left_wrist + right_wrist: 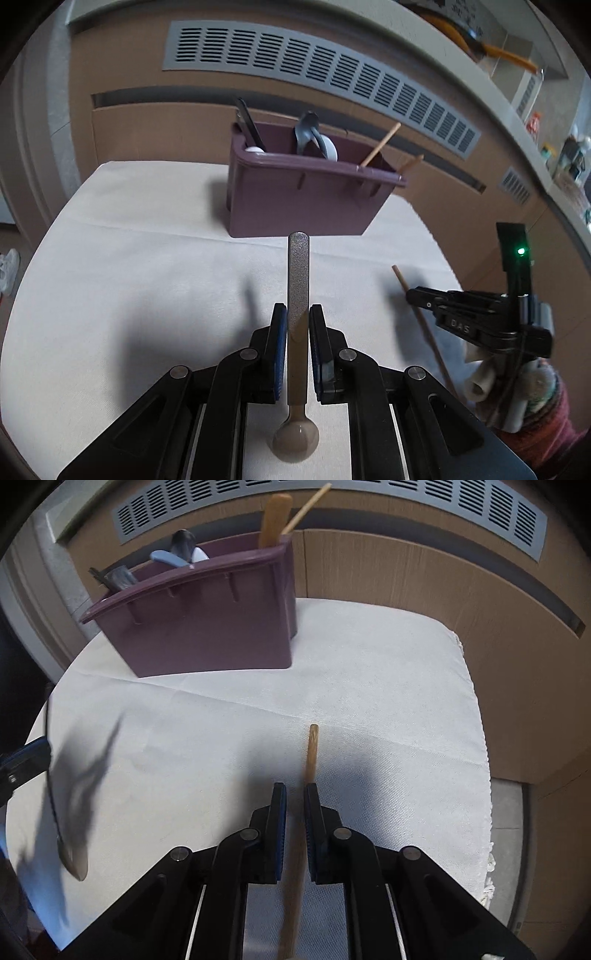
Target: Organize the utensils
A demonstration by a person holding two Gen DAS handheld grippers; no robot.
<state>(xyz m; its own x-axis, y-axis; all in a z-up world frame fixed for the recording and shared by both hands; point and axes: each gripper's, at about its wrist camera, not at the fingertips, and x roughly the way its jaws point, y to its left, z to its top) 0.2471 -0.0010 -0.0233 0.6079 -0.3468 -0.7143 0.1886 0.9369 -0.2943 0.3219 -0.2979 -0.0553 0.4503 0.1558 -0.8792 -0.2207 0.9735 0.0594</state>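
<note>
Left gripper (297,325): we pinch a spoon (297,280), bowl hanging low; it may pivot.
Right gripper (294,805): we pinch a chopstick (311,753); it could miss the caddy (207,635).

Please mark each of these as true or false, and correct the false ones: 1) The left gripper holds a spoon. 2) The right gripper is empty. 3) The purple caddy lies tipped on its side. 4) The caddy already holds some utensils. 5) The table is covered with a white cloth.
1) True: the left gripper is shut on the spoon, handle pointing forward, bowl near the camera.
2) False: the right gripper grips a wooden chopstick.
3) False: the purple caddy stands upright on the table.
4) True: dark utensils and wooden sticks stand up out of it.
5) True: a white cloth covers the table.
</note>
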